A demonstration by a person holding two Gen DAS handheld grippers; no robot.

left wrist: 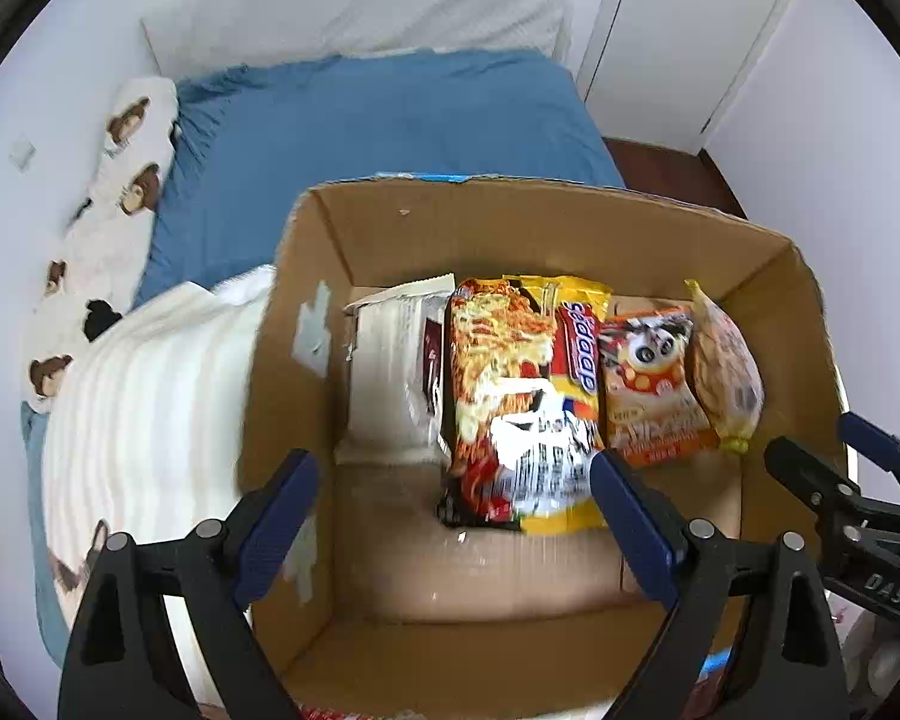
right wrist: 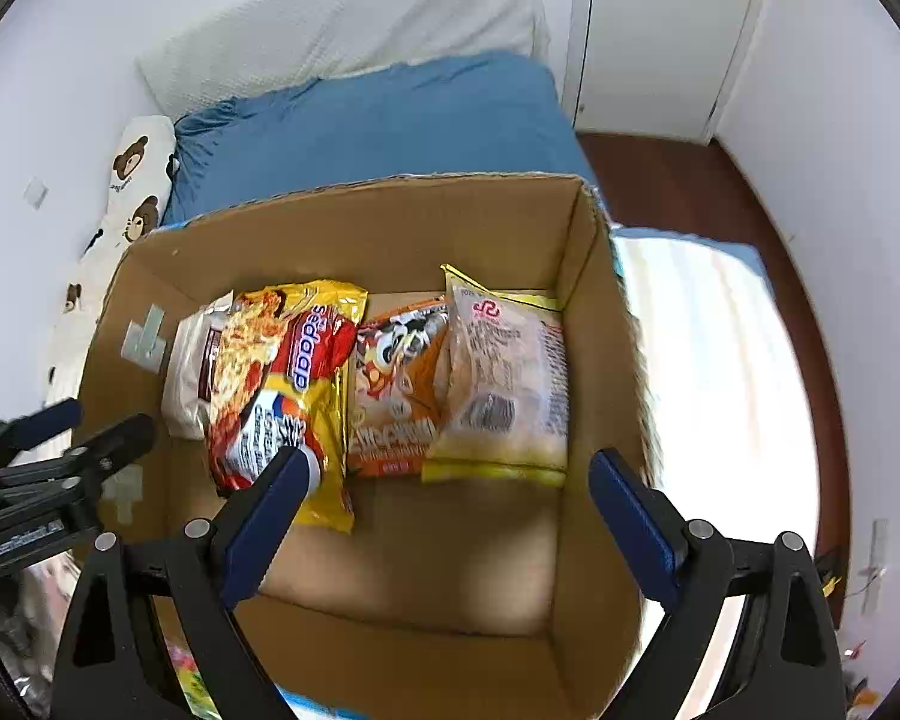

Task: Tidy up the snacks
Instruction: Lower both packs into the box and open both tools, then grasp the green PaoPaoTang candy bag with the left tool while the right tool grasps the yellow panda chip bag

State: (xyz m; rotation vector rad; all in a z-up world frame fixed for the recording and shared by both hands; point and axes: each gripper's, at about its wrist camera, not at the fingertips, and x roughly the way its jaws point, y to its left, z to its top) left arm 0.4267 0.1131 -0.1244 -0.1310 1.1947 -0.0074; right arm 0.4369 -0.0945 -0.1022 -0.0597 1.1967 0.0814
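Note:
An open cardboard box [left wrist: 390, 228] [right wrist: 342, 210] sits on the bed. Inside lie a white packet [left wrist: 390, 360] [right wrist: 186, 372], a yellow-red noodle packet [left wrist: 522, 396] [right wrist: 282, 384], an orange cartoon packet [left wrist: 648, 384] [right wrist: 396, 384] and a pale yellow-edged packet [left wrist: 723, 366] [right wrist: 504, 384], side by side along the far wall. My left gripper [left wrist: 456, 516] is open and empty above the box's near half. My right gripper [right wrist: 450, 510] is open and empty above the box too. Each gripper shows in the other's view, the right [left wrist: 822, 456] and the left [right wrist: 90, 420].
The box rests on a bed with a blue sheet [left wrist: 390, 120] [right wrist: 378, 120], a white blanket [left wrist: 150, 420] [right wrist: 708, 396] and a bear-print pillow [left wrist: 114, 198] [right wrist: 132, 180]. A white door [left wrist: 690, 30] and dark wood floor [right wrist: 690, 180] lie to the right.

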